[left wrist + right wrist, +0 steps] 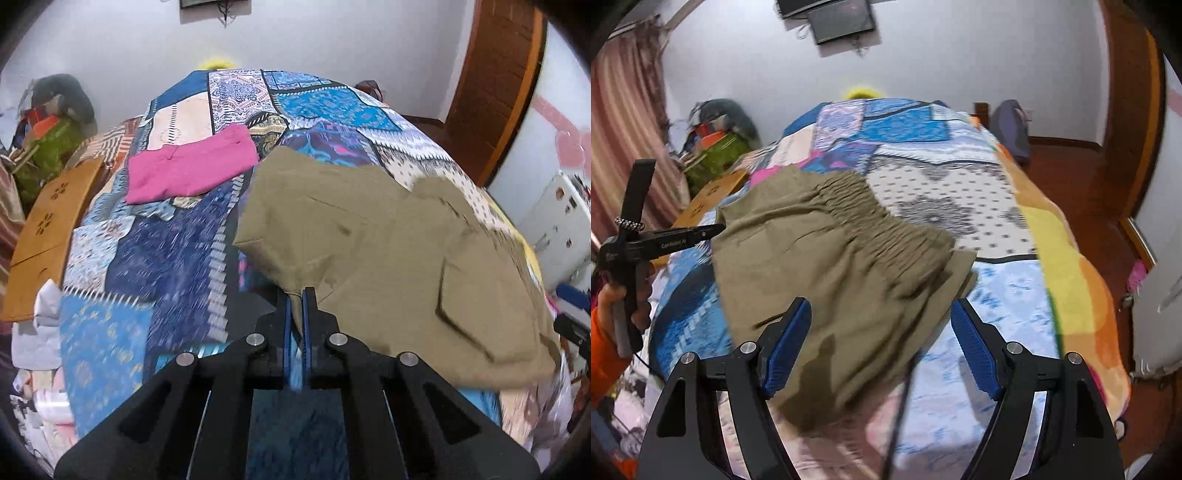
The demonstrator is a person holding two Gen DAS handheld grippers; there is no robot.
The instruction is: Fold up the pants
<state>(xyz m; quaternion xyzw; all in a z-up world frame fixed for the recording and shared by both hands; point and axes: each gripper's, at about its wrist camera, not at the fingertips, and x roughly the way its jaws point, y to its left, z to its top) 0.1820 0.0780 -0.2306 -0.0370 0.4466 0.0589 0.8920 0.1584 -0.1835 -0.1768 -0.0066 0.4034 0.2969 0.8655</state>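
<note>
Olive-green pants lie partly folded on the patchwork bedspread. My left gripper is shut on the near left corner of the pants and lifts that edge. In the right wrist view the pants show their gathered elastic waistband at the far side. My right gripper is open and empty, its blue pads wide apart over the near edge of the pants. The left gripper's body shows at the left of the right wrist view, held by a hand.
A folded pink garment lies on the bed beyond the pants. A wooden board leans at the bed's left side beside clutter and a green bag. A wooden door and floor are to the right.
</note>
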